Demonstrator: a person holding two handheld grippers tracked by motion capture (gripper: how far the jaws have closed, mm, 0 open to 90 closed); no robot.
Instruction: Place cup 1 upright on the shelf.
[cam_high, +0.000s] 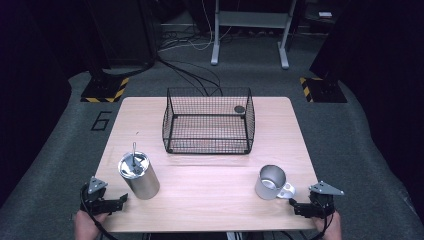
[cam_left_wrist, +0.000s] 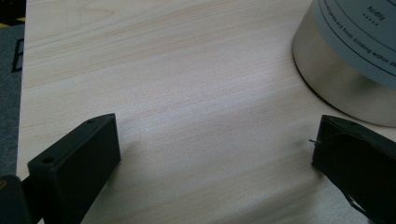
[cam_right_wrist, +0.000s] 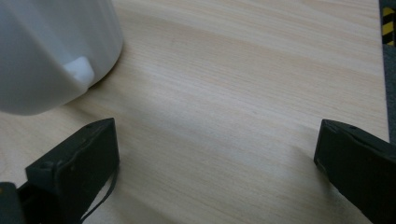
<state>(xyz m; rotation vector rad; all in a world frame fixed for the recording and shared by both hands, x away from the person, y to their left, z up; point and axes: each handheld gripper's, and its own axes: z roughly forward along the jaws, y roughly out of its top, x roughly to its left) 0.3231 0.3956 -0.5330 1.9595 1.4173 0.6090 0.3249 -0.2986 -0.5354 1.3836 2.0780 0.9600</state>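
Hands at the near table edge, one gripper in each. Left gripper (cam_high: 118, 202) sits at the near left corner, jaws spread wide with bare wood between them, nothing held. Right gripper (cam_high: 295, 205) sits at the near right corner, jaws likewise wide apart and empty. Grey three-cornered plates top both.

Table (cam_high: 210, 200): pale wood, fine straight grain, rounded corners, matte.

Just ahead of the left gripper stands a steel canister (cam_high: 138, 175), a brushed metal cylinder, upright but seen leaning toward the near right from above. Its open top shows a shiny inside with a thin metal rod (cam_high: 134, 151) rising from it, roughly vertical. In the left gripper view a printed label wraps the canister (cam_left_wrist: 345, 51) above a bare metal base; the small print is mostly unreadable.

Just ahead of the right gripper stands a metal mug (cam_high: 271, 182), smooth and pale, mouth up, apparently empty. Its white handle (cam_high: 288, 190) points toward the right gripper, close to the jaw tips; whether it touches them is unclear.

Farther back, mid-table, a black wire basket (cam_high: 172, 115), rectangular with its long axis left-right, open mesh sides. A small dark round object (cam_high: 239, 109) lies in its far right corner.

Beyond the table: grey carpet, cables, hazard-striped bases.
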